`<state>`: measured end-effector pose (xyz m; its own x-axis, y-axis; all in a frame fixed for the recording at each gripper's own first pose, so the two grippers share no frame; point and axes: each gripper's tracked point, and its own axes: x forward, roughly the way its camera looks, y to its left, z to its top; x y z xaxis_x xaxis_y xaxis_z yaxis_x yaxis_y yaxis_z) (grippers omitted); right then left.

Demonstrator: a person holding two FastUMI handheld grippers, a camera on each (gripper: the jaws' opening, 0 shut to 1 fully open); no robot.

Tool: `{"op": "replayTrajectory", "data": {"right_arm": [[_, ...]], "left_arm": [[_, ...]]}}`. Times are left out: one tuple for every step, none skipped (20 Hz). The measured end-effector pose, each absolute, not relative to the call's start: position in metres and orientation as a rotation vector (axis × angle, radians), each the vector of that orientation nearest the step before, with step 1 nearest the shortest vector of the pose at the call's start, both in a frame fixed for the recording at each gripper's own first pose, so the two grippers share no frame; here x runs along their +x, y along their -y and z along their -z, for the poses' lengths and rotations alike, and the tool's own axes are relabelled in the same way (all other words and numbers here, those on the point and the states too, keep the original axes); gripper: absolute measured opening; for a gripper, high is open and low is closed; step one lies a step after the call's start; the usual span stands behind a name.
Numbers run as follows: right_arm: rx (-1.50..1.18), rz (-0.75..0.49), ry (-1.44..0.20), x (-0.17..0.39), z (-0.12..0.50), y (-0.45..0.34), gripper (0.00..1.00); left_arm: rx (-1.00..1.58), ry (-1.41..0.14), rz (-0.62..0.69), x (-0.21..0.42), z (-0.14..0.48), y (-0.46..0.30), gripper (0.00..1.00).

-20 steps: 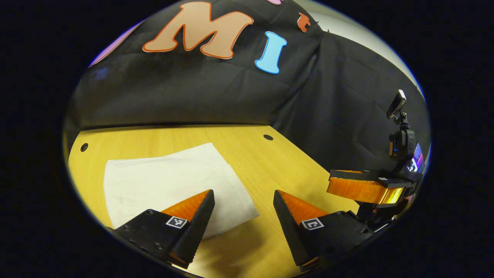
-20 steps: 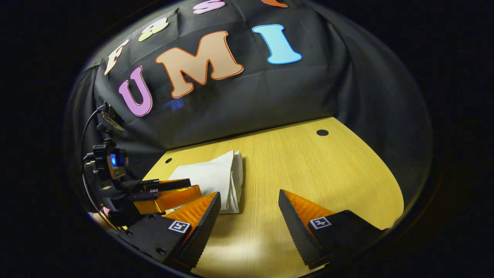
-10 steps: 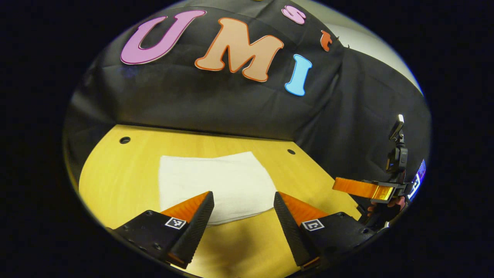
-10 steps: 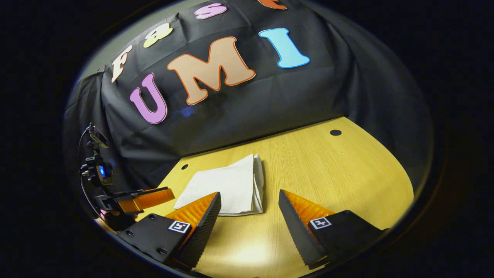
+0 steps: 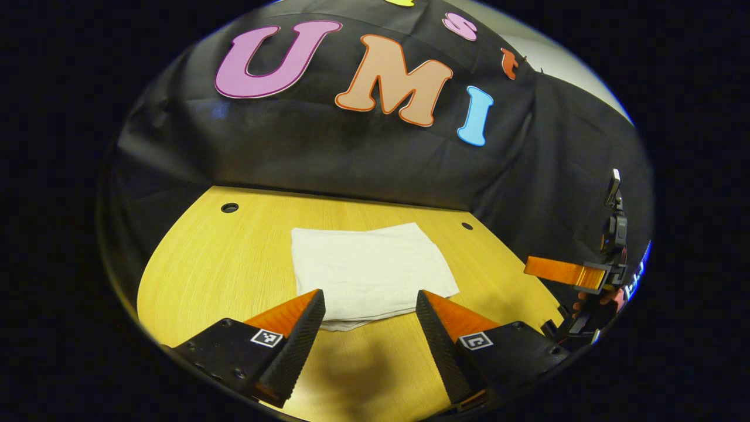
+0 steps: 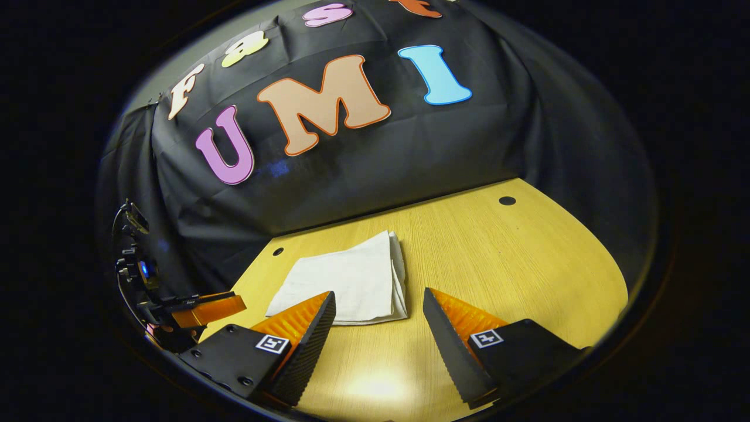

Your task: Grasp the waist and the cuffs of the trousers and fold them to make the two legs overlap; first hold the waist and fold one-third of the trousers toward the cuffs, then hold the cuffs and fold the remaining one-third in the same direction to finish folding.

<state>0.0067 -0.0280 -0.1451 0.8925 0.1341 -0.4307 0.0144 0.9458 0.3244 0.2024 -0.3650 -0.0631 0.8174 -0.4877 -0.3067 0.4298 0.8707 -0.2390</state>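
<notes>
Ahead of both grippers, on the wooden table (image 5: 193, 258), lie the white trousers (image 5: 369, 266), already folded into a compact, layered rectangle. Seen from the left gripper (image 5: 369, 328), the bundle sits straight in front, its near edge just beyond the fingertips and roughly centred between them. Its longer side seems to run across that view rather than away from it, though the fisheye bends things enough that I would not swear to it. From the right gripper (image 6: 378, 328), the same trousers (image 6: 345, 281) lie ahead and slightly to the left, with the stacked fold edges facing the bare right half of the table (image 6: 527, 264).

Both pairs of jaws stand wide apart and hold nothing; neither touches the cloth. The left gripper looks the nearer of the two. Each view also catches the other gripper off at its edge, held well clear of the bundle.

By my reading the folding is finished, since the cloth lies in thirds with no loose leg or waist hanging out, so any coming move is likely only a withdrawal or a last squaring of the edges.

Count: one pair of trousers, two grippers, one table, and two round holes near the table's far edge.
</notes>
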Motion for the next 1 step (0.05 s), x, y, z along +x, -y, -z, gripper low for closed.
{"op": "replayTrajectory", "data": {"right_arm": [[0.323, -0.057, -0.462, 0.0060, 0.1433, 0.0256, 0.96]], "left_arm": [[-0.142, -0.365, 0.500, 0.2022, 0.0643, 0.3628, 0.98]]}}
